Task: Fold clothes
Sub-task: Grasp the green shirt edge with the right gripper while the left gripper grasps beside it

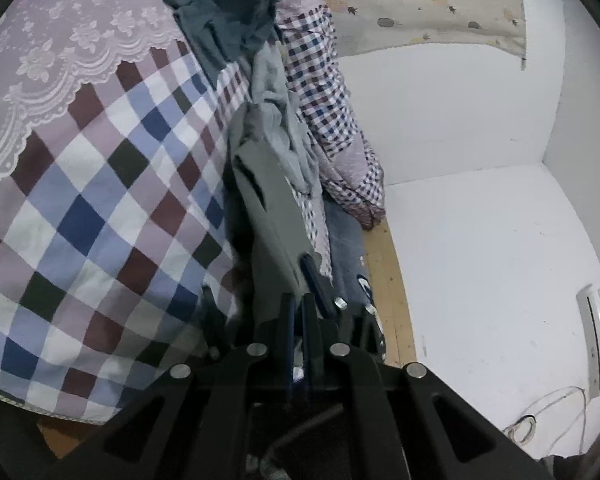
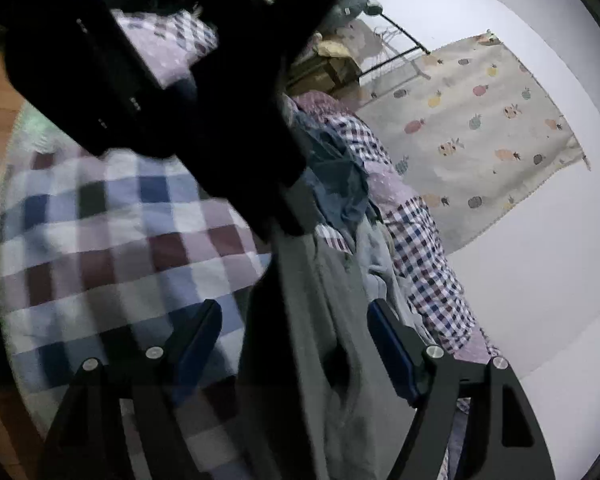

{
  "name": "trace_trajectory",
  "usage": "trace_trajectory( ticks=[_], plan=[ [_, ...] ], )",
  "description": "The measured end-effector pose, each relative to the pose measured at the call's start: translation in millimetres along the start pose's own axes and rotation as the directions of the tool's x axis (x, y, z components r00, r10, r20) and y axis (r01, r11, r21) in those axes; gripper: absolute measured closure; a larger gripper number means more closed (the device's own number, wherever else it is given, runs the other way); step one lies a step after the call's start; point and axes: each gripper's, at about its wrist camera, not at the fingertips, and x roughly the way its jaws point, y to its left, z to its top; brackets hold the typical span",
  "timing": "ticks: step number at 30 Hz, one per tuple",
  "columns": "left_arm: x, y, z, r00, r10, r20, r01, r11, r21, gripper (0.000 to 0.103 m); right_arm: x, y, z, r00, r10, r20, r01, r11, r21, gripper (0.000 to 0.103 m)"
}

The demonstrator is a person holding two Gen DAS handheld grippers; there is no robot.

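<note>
My left gripper (image 1: 298, 308) is shut on a grey-green garment (image 1: 268, 200) and holds it up above the checked bedspread (image 1: 100, 208). In the right wrist view the same garment (image 2: 320, 320) hangs down between my open right gripper's (image 2: 294, 330) two blue pads, which stand wide apart on either side of it. The left gripper's black body (image 2: 160, 60) fills the upper left of that view, above the garment. A pile of other clothes, dark blue (image 1: 220, 4) and light grey (image 1: 276, 92), lies along the far side of the bed.
A small-check quilt (image 1: 332, 120) is bunched against the white wall (image 1: 460, 120). A pineapple-print cloth (image 2: 480, 128) hangs on that wall. A lace cover (image 1: 60, 40) lies over part of the bed. A wooden bed edge (image 1: 388, 280) runs along the wall.
</note>
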Motion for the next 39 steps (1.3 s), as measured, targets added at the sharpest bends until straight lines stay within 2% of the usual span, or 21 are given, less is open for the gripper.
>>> trace_trajectory(
  ticks=[2,3,4,5,6,8,9,10,11,12,13,17,20,23,28,33,35,36,37,38,39],
  plan=[
    [1,0,1,1.0,0.006,-0.004,-0.006,1.0,0.0,0.102,13,0,2,1.0,-0.005,-0.028,0.005,1.0,0.006,0.028],
    [2,1,1,1.0,0.013,-0.006,-0.013,1.0,-0.002,0.102,17,-2,2,0.999,-0.002,-0.035,0.003,1.0,0.017,0.043],
    [2,2,1,1.0,0.028,-0.01,-0.028,1.0,-0.004,0.102,22,-4,2,0.999,-0.006,-0.046,0.008,1.0,0.03,0.076],
    [2,3,2,0.999,0.042,-0.015,-0.042,0.999,-0.006,0.102,26,-7,2,0.998,-0.007,-0.058,0.009,0.999,0.044,0.088],
    [1,4,3,0.999,0.044,-0.017,-0.045,0.999,-0.011,0.102,29,-9,2,0.998,0.007,-0.064,-0.003,0.998,0.057,0.096],
    [-1,4,7,0.998,0.06,-0.001,-0.06,0.998,-0.012,0.1,31,-13,1,0.998,0.042,-0.05,-0.038,0.996,0.083,0.098],
    [-3,3,11,0.997,0.074,0.013,-0.074,0.997,-0.009,0.093,30,-16,0,0.998,0.054,-0.04,-0.05,0.994,0.097,0.099],
    [-5,3,14,0.996,0.087,0.026,-0.087,0.996,-0.007,0.075,29,-19,-1,0.997,0.066,-0.031,-0.062,0.992,0.112,0.099],
    [-7,3,17,0.994,0.1,0.039,-0.1,0.995,-0.006,0.061,27,-22,-2,0.997,0.074,-0.019,-0.071,0.989,0.128,0.099],
    [-5,4,24,0.994,0.1,0.046,-0.1,0.995,-0.016,0.034,25,-26,-3,0.997,0.079,-0.005,-0.077,0.986,0.145,0.099],
    [-3,5,31,0.993,0.101,0.053,-0.1,0.995,-0.026,0.025,24,-31,-3,0.996,0.085,0.008,-0.085,0.983,0.165,0.099],
    [18,-5,67,0.994,0.105,0.034,-0.105,0.994,0.011,0.024,17,-58,-6,0.993,0.104,0.056,-0.114,0.964,0.241,0.099],
    [52,-19,102,0.988,0.155,-0.02,-0.153,0.985,0.075,0.021,9,-79,-12,0.99,0.112,0.088,-0.132,0.95,0.283,0.1],
    [97,-24,131,0.966,0.241,-0.09,-0.228,0.964,0.138,0.021,1,-94,-12,0.987,0.111,0.114,-0.143,0.936,0.321,0.1],
    [163,-26,169,0.918,0.353,-0.18,-0.316,0.926,0.207,0.021,-5,-109,-14,0.983,0.116,0.141,-0.16,0.919,0.361,0.1],
    [204,-24,200,0.902,0.37,-0.222,-0.319,0.918,0.234,0.022,-8,-115,-17,0.979,0.131,0.155,-0.181,0.907,0.379,0.1],
    [215,-25,208,0.893,0.377,-0.245,-0.315,0.913,0.259,0.029,-8,-117,-18,0.978,0.135,0.159,-0.188,0.903,0.386,0.1],
    [219,-25,211,0.888,0.383,-0.255,-0.314,0.91,0.271,0.039,-9,-118,-19,0.977,0.137,0.161,-0.19,0.901,0.389,0.1],
    [222,-23,213,0.887,0.385,-0.256,-0.318,0.91,0.268,0.052,-9,-118,-19,0.977,0.138,0.163,-0.193,0.9,0.391,0.1],
    [224,-22,216,0.885,0.388,-0.256,-0.322,0.909,0.265,0.059,-9,-119,-20,0.976,0.14,0.164,-0.195,0.899,0.392,0.1],
    [227,-20,219,0.884,0.39,-0.257,-0.325,0.909,0.262,0.075,-8,-119,-20,0.976,0.142,0.164,-0.197,0.898,0.392,0.1]
  ],
)
